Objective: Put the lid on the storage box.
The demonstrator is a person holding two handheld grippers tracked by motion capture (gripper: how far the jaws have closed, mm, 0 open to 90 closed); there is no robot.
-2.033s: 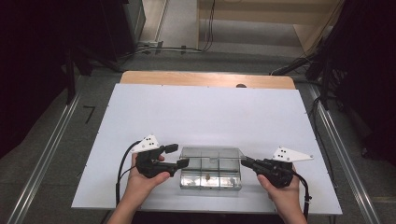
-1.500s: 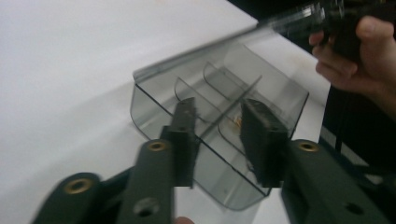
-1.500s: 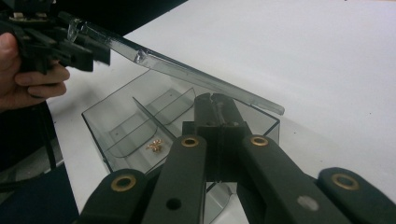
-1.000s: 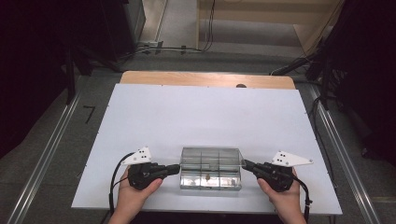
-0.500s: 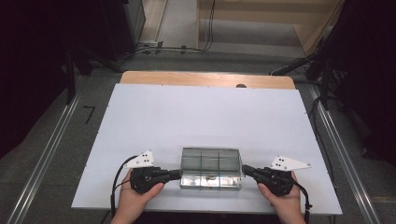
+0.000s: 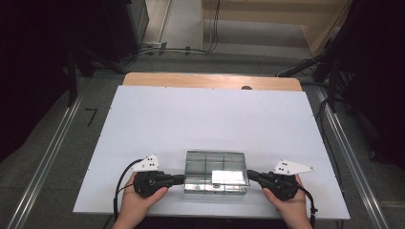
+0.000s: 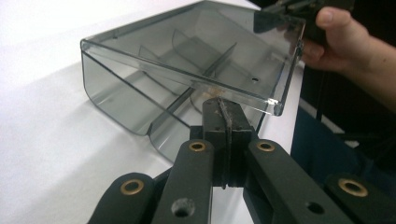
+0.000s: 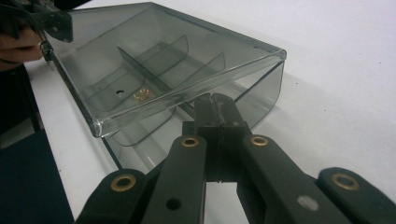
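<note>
Your clear divided box sits low at the centre of the high view, on the white table. Your left gripper and right gripper, jaws closed and empty, touch its opposite ends.

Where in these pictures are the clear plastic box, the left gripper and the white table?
clear plastic box (image 6: 216,167): high view, on its lid.
left gripper (image 6: 180,179): high view, at its closed tips by the box's end.
white table (image 6: 210,119): high view, on its bare top.
</note>
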